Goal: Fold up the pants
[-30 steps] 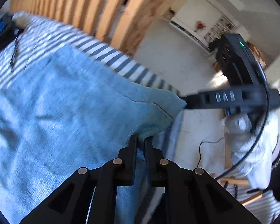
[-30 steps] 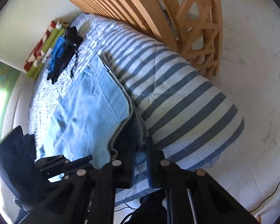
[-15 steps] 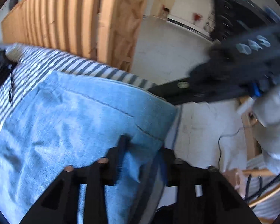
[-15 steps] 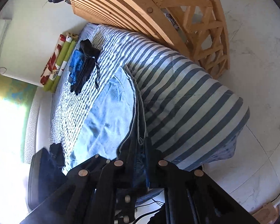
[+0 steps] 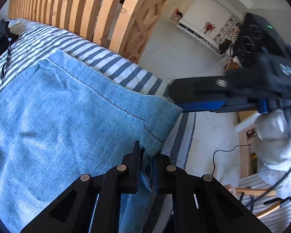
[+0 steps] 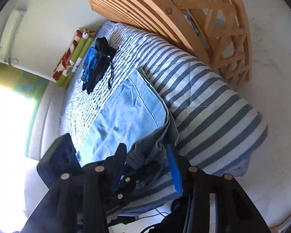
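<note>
- The left claw [image 5: 145, 155] is closing on a corner of the pants [image 5: 67, 116], denim bunched between its fingers
- The right claw [image 6: 145, 155] is opening; the folded edge of the pants lies between its spread fingers, seemingly no longer pinched
- The pants, light blue denim, lie folded on the striped bed [image 6: 213, 101], near its foot end
- Denim is soft yet fairly heavy, creases well, not slippery; best taken at seams or hem corners, where layers stay together
- Beyond the pants toward the wall lies a dark bundle [image 6: 99, 64]; I cannot tell what it is
- How many layers are stacked under the top fold is hidden
</note>
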`<state>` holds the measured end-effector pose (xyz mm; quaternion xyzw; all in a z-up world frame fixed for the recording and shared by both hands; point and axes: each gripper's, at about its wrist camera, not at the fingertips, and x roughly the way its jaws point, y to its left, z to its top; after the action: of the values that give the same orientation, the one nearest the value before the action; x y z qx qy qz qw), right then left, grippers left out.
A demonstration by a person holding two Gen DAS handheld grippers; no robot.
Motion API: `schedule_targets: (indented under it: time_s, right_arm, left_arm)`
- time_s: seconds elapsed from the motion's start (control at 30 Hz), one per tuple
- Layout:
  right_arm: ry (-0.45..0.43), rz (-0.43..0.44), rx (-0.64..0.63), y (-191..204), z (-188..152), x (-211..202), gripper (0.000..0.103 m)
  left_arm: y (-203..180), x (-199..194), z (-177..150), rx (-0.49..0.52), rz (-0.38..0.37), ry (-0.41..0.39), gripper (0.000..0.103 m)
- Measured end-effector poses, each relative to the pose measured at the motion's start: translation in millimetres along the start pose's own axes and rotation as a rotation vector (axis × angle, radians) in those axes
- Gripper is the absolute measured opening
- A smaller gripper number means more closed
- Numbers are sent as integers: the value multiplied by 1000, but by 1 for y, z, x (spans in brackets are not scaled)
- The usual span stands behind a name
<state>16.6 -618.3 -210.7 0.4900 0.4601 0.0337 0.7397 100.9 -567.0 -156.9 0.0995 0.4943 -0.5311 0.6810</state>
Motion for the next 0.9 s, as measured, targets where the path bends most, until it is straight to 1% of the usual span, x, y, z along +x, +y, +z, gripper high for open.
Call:
schedule_targets:
  time_s: [0.03, 0.13, 0.37, 0.5, 0.6, 0.7, 0.77, 0.8, 0.9]
  right_arm:
    - [13, 7, 15, -4, 3, 5, 43]
    - [47, -13, 34, -8, 11, 20, 46]
    - [124, 19, 35, -7, 18, 54, 49]
    - [134, 59, 45, -9, 20, 47, 49]
    - [89, 13, 41, -12, 20, 29, 50]
    - [69, -2, 67, -20, 22, 20, 54]
    - [76, -11, 72, -21, 23, 21, 58]
    - [80, -3, 71, -21, 23, 22, 58]
    - [103, 44, 60, -15, 25, 31, 58]
  left_arm:
    - [0, 0, 0, 1, -1, -1, 10]
    - [0, 0, 0, -5, -11, -4, 10]
    - [2, -5, -2, -11, -33, -16, 9]
    - [9, -14, -2, -55, -72, -36, 8]
    - [18, -19, -2, -109, -116, -48, 8]
    - [23, -25, -4, -144, -156, -62, 7]
    - [23, -26, -5, -149, -158, -64, 7]
    - [22, -25, -5, -143, -157, -61, 7]
    - [14, -23, -5, -101, -137, -52, 7]
